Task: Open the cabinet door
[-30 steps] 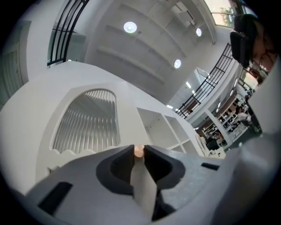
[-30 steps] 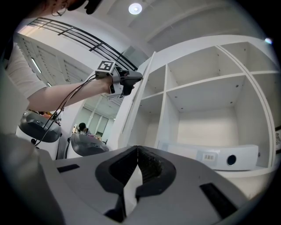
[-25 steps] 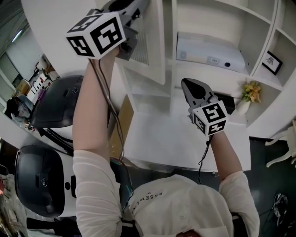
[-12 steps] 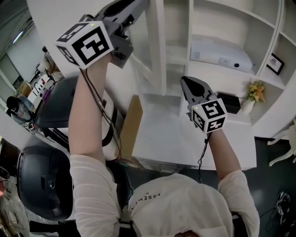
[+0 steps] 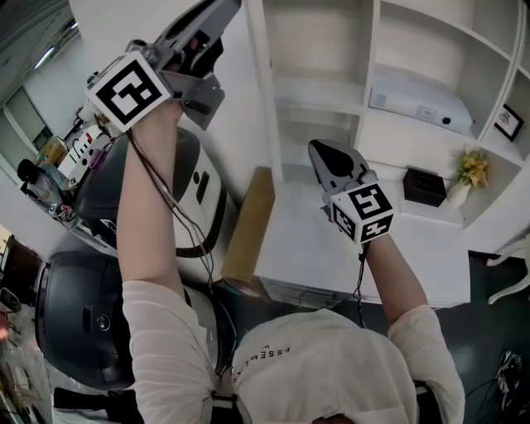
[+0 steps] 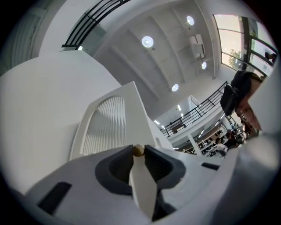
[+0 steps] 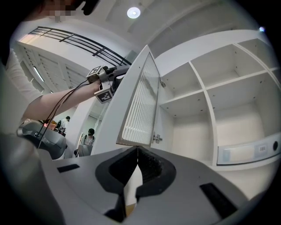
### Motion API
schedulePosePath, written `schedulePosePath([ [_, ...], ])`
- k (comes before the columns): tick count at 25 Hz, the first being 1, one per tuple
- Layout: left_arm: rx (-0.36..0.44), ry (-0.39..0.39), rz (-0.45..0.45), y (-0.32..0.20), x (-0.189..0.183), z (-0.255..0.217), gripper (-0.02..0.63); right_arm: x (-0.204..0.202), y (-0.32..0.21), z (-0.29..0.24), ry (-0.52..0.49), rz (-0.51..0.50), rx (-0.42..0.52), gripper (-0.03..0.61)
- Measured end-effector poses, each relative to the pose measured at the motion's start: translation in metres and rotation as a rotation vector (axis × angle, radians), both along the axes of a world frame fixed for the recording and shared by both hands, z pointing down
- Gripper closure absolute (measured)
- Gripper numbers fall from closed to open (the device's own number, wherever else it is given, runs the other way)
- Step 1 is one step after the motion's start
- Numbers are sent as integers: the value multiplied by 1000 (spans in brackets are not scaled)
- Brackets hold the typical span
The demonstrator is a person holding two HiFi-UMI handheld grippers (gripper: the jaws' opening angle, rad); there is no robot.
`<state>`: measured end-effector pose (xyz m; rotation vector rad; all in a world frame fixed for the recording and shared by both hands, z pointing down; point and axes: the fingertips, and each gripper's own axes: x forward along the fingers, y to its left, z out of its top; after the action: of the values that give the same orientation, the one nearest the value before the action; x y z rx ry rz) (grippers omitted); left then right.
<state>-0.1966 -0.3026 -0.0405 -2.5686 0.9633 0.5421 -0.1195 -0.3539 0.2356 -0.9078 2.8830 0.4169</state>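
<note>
Left gripper (image 5: 209, 15), upper left of the head view, has the door (image 7: 139, 103) by its knob (image 6: 138, 150) — jaws easing open, knob between the tips, probably to let go. The door is swung wide, edge-on beside the cabinet (image 5: 327, 89), its shelves exposed. Right gripper (image 7: 137, 154), frame centre — jaws together, empty, apparently held clear of the swing.
</note>
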Motion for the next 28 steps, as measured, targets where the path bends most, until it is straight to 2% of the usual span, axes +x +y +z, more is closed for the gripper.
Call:
schedulePosePath([
  [4,12,16,-19,9,-25,-1,531,-22,7,-1,2,-32,0,563],
  [7,20,31,-37,21,-63,-2,531,-48,18,-4,9,-47,3,563],
  [11,3,73,-15,29,-100,-4,531,-72,26,-9,17,-76,15,563],
  [14,-17,87,-11,20,-106,-1,532,-79,26,-12,2,-116,18,563],
  [20,-27,8,-50,17,-104,0,540,-106,37,-13,1,-167,43,563],
  [25,-34,43,-131,15,-112,4,538,-112,36,-6,-2,-180,14,563],
  [28,-46,5,-217,12,-112,17,538,-113,35,2,-2,-192,-10,563],
])
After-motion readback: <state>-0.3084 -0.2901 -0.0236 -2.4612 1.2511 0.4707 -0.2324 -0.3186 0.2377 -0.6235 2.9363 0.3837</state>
